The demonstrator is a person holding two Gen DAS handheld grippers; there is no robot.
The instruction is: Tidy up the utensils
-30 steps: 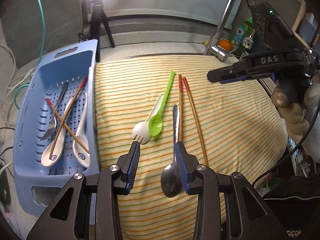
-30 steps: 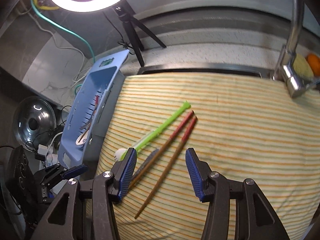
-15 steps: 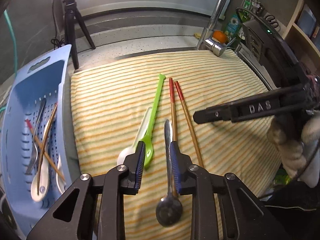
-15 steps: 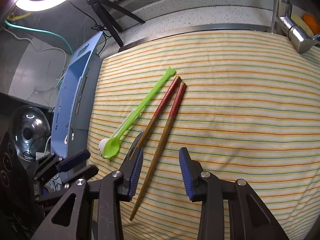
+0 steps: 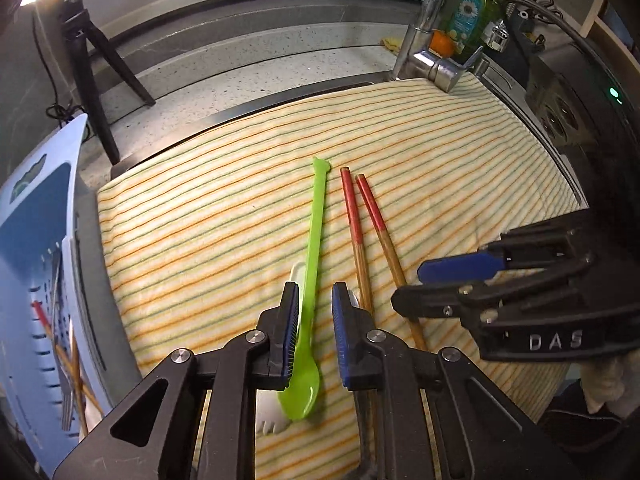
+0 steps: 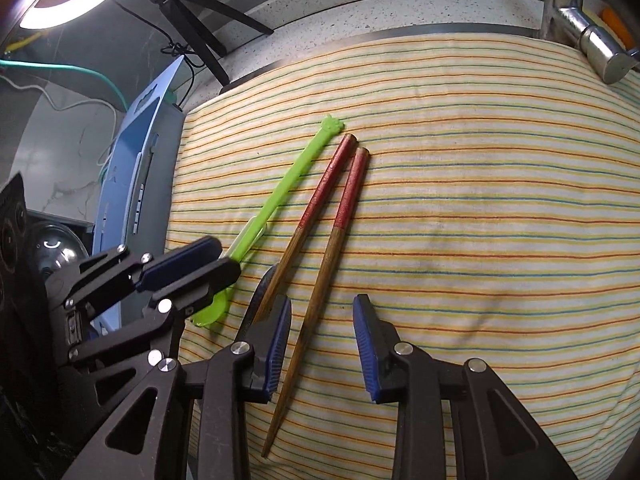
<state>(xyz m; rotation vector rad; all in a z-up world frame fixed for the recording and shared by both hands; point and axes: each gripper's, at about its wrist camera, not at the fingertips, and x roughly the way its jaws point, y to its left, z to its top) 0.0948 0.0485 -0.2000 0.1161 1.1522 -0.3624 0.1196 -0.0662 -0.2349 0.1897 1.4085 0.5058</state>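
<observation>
A green plastic spoon (image 5: 311,280) lies over a white spork (image 5: 272,420) on the striped cloth (image 5: 200,216). My left gripper (image 5: 314,328) is open, low over the cloth, its fingers on either side of the green spoon's handle. Two red-tipped wooden chopsticks (image 5: 368,232) lie just to its right. A metal spoon is mostly hidden under my left gripper's right finger. My right gripper (image 6: 322,340) is open, with the right-hand chopstick (image 6: 320,276) between its fingers. The green spoon (image 6: 288,184) also shows in the right wrist view, with my left gripper (image 6: 188,268) over it.
A blue slotted basket (image 5: 36,240) stands at the cloth's left edge with chopsticks, a fork and spoons in it. A chrome tap (image 5: 432,40), a green bottle (image 5: 472,8) and an orange thing stand at the back right. A black tripod (image 5: 92,76) stands at the back left.
My left gripper has moved left from the metal spoon to straddle the green spoon, and its jaws have narrowed. My right gripper has come lower and closer over the chopsticks.
</observation>
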